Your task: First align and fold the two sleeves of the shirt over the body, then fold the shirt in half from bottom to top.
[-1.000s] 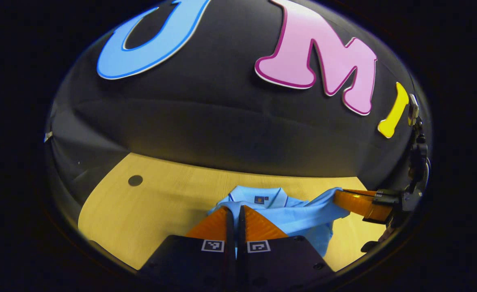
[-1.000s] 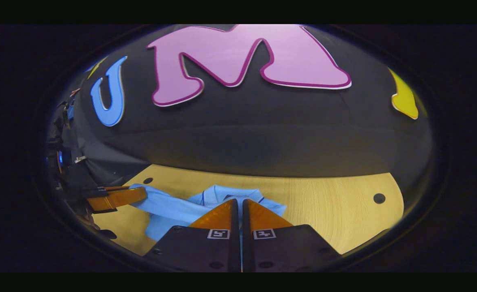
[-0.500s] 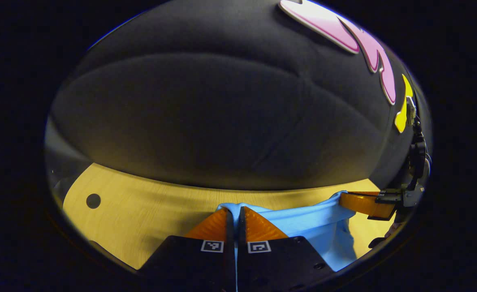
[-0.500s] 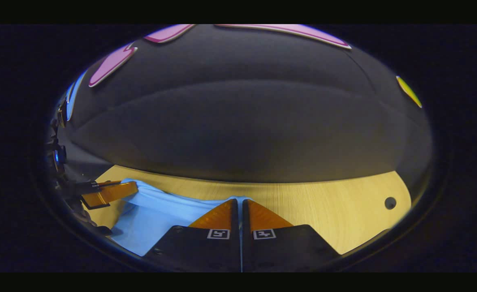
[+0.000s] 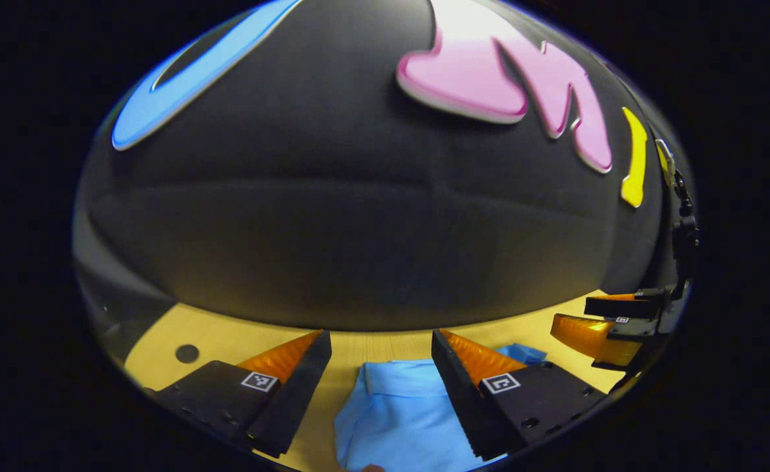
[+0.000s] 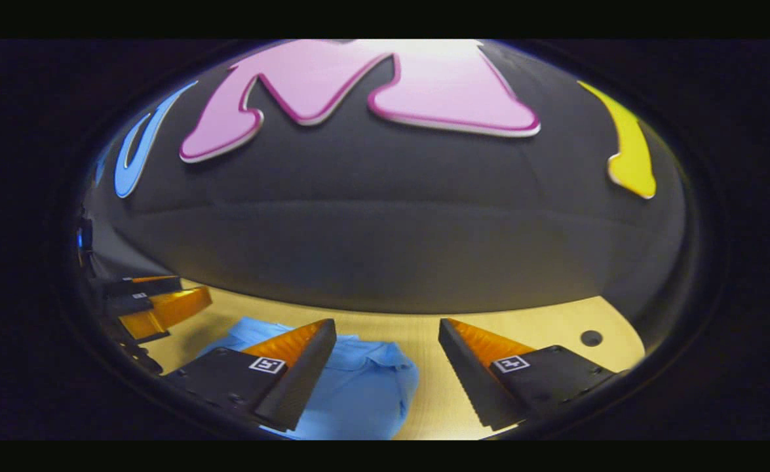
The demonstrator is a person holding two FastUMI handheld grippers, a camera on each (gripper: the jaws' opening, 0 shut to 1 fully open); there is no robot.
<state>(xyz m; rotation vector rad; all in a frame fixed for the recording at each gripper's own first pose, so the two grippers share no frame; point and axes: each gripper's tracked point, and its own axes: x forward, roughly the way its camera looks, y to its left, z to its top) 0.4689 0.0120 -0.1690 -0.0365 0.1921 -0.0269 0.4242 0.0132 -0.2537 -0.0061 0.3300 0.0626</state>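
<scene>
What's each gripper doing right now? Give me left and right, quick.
Left gripper: open, holding nothing, above the blue shirt on the table.
Right gripper: open, holding nothing, above the same shirt.
</scene>
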